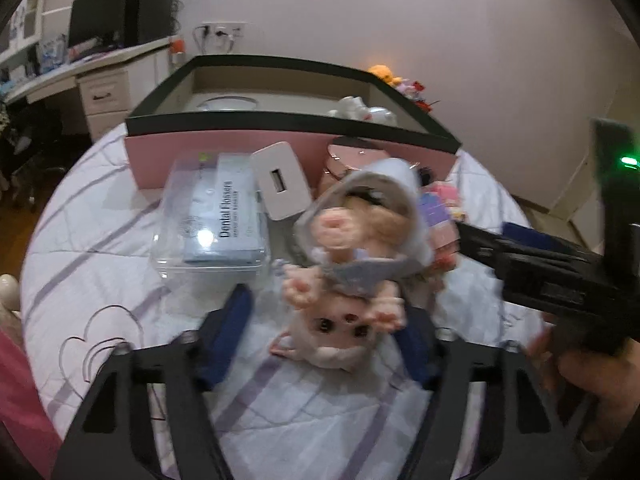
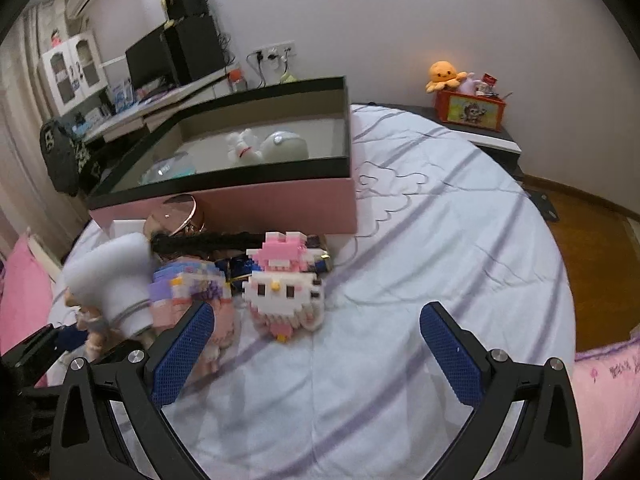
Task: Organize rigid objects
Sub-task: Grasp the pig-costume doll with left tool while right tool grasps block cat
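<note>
My left gripper [image 1: 320, 320] has its blue pads either side of a doll [image 1: 360, 248] with a white hat and pink face; the jaws look closed on its lower body. The doll is blurred and also shows in the right wrist view [image 2: 112, 284]. My right gripper [image 2: 316, 344] is open and empty above the bedsheet, just before a pink-and-white block figure [image 2: 284, 284]. A second pastel block figure [image 2: 192, 288] lies to its left. The pink box with a black rim [image 2: 224, 204] stands behind, holding a white plush [image 2: 242, 146] and a white dome [image 2: 286, 144].
A clear case with a blue dental box [image 1: 216, 216], a white charger [image 1: 280, 184] and a rose-gold round tin [image 2: 176, 212] lie in front of the box. A black braided band [image 2: 204, 242] lies by the tin. A desk with a monitor [image 2: 148, 64] stands behind.
</note>
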`<state>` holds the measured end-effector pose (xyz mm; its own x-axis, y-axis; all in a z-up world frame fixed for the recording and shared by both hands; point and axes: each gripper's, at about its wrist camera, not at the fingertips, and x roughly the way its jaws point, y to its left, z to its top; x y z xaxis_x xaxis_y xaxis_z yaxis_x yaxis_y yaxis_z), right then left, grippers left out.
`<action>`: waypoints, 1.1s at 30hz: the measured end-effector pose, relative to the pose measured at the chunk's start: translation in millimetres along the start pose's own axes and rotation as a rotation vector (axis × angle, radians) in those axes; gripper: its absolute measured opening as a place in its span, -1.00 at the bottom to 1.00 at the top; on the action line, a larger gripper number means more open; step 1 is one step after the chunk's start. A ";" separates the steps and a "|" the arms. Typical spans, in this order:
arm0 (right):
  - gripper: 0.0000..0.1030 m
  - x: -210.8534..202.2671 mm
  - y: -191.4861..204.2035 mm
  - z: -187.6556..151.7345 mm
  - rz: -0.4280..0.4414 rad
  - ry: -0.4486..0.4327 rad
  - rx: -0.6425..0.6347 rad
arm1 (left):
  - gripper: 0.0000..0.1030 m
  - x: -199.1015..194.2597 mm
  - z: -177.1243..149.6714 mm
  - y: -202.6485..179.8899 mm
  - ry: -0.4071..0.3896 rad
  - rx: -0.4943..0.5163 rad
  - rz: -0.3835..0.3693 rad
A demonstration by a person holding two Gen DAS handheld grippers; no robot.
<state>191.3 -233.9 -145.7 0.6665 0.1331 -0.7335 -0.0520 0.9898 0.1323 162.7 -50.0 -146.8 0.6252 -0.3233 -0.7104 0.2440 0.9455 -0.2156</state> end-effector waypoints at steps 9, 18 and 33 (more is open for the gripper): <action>-0.07 18.7 7.5 3.9 0.006 0.034 -0.026 | -0.07 -5.8 0.6 -0.2 -0.014 0.007 -0.021; -0.10 -6.4 1.5 -10.7 0.070 -0.011 0.014 | -0.13 -15.3 -7.5 1.9 -0.030 -0.006 -0.026; -0.10 -41.4 13.1 -22.9 0.161 -0.030 0.015 | -0.16 -46.4 -26.5 10.4 -0.003 0.030 0.043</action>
<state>146.0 -225.3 -128.9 0.6726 0.2882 -0.6816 -0.1491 0.9549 0.2567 116.6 -24.1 -133.8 0.6378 -0.2829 -0.7163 0.2391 0.9569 -0.1650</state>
